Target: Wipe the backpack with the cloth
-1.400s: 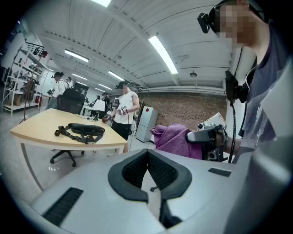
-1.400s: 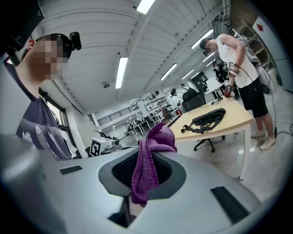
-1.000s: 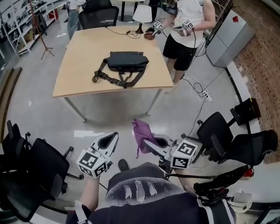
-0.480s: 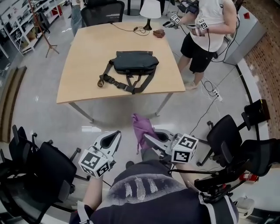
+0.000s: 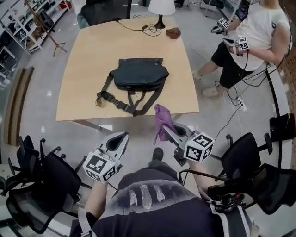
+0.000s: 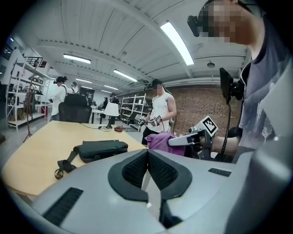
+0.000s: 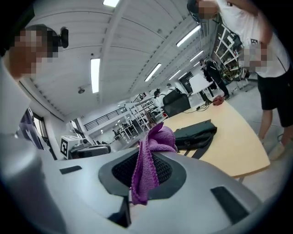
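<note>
Two grippers: both are held in the air off the near edge of the light wooden table (image 5: 92,46), in front of the person's chest.
Left gripper (image 5: 122,136): jaws pressed together with nothing between them; it hangs short of the near edge, left of the other gripper.
Right gripper (image 5: 166,127): clenched on a purple knitted cloth (image 5: 162,119), which is pinched between the black pads, bunches up above the jaws and hangs down in front of them.
Cloth position: in the head view it overlaps the near edge of the table, towards the right corner, apart from the bag.
Dark grey fabric backpack (image 5: 139,74): lies flat around the middle of the table, with its dark webbing straps (image 5: 121,104) trailing towards the near edge.
Far edge: a white-shaded lamp (image 5: 162,5) and a small brown object (image 5: 174,32) with a thin black cable beside them.
Beyond the right edge: a second person (image 5: 259,37) stands on the floor holding marker-cubed grippers.
</note>
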Motion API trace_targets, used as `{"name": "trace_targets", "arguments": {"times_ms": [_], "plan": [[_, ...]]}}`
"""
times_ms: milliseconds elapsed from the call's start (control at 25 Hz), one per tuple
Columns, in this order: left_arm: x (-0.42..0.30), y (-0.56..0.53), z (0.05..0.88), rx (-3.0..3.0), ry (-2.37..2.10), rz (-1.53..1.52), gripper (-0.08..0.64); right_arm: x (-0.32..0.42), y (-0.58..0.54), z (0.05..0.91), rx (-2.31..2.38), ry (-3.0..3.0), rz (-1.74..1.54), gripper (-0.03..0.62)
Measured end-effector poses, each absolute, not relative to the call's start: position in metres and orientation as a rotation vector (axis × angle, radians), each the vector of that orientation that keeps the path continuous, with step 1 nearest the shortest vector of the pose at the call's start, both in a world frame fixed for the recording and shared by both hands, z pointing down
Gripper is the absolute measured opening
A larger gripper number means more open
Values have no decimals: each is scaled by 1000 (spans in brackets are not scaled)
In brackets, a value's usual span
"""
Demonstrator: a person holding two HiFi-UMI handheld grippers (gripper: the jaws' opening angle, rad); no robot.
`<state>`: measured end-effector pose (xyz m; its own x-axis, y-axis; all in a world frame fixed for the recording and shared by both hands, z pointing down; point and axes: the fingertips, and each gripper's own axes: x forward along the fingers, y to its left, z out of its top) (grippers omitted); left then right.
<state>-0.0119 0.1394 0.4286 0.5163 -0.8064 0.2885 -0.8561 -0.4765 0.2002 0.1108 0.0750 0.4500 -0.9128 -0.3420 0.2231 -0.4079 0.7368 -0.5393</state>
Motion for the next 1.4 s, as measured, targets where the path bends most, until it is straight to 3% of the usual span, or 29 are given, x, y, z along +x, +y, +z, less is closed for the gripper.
{"name": "trace_targets", "arguments": {"times_ms": [240, 600, 1000, 1400], "plan": [[11, 77, 414, 2489, -1435, 265, 9, 150, -47, 458, 884, -2702, 453, 31], [-31, 16, 426, 2470, -1444, 226, 9, 145, -198, 467, 1068, -2455, 16, 30], [-145, -65, 430, 2515, -1391, 195, 9, 76, -281, 576, 958, -2055, -17, 29], [-224, -102, 457, 2512, -1269, 160, 8, 16, -257, 619, 863, -1944, 103, 30]]}}
